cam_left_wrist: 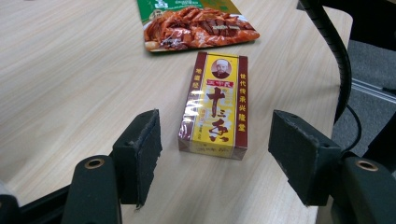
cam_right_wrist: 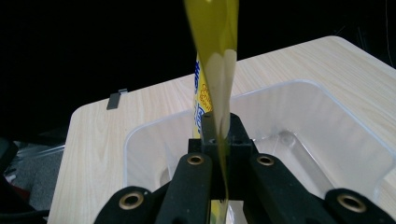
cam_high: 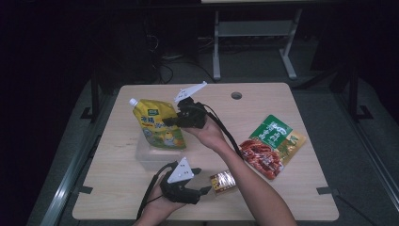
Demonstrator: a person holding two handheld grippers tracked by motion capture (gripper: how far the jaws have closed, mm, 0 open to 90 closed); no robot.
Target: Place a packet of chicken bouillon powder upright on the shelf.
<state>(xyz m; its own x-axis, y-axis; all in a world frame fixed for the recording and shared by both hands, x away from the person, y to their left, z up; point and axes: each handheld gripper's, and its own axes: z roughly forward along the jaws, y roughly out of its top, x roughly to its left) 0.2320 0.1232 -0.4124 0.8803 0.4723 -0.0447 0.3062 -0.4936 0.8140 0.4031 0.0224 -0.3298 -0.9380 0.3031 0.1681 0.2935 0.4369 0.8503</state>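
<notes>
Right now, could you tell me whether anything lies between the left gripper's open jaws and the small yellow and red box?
Nothing visible does. The left gripper is open, and only bare table separates its jaws from the small box. The red snack packet lies beyond the box, out of the way.

A pale wood-grain worktop (cam_high: 301, 188) with rounded corners and a round cable hole (cam_high: 236, 95) near its far edge stands on a grey floor (cam_high: 376, 155). Behind it, white metal frame legs (cam_high: 216, 47) rise beside trailing black cables (cam_high: 164, 70). The room beyond lies in deep darkness, with light falling mainly on the worktop.
</notes>
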